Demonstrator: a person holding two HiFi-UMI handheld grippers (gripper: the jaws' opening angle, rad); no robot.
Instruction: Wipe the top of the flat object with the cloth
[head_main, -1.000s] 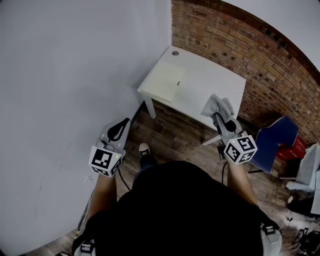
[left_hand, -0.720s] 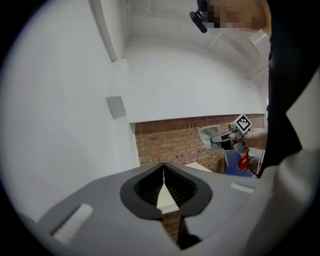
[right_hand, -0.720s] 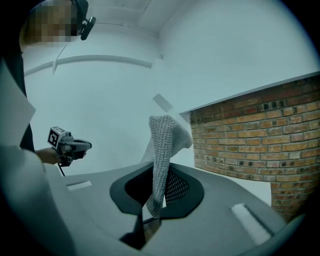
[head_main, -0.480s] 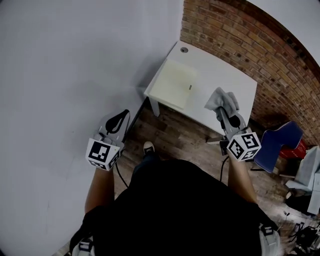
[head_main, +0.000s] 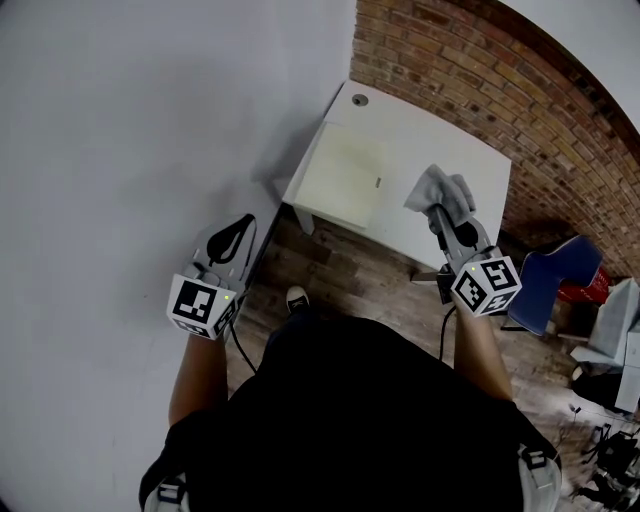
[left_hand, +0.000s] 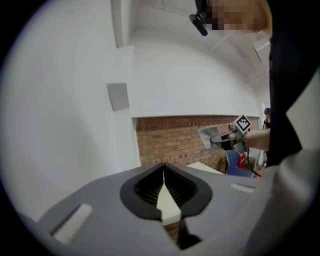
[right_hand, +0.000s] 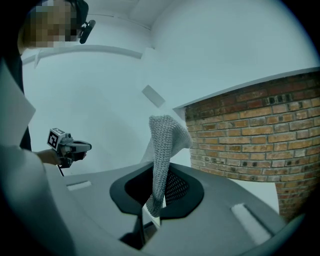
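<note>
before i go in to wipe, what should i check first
1. Cloth gripped: ok, the right gripper is shut on its lower end.
2. Left gripper free: ok, jaws together, nothing between them.
3. Flat object ready: ok, it lies flat on the table by the wall, nothing on top of it.
4. Cloth on the flat object: not ok, it is held up in the air.
5. Small dark mark at the flat object's edge, dirt or label: cannot tell.
</note>
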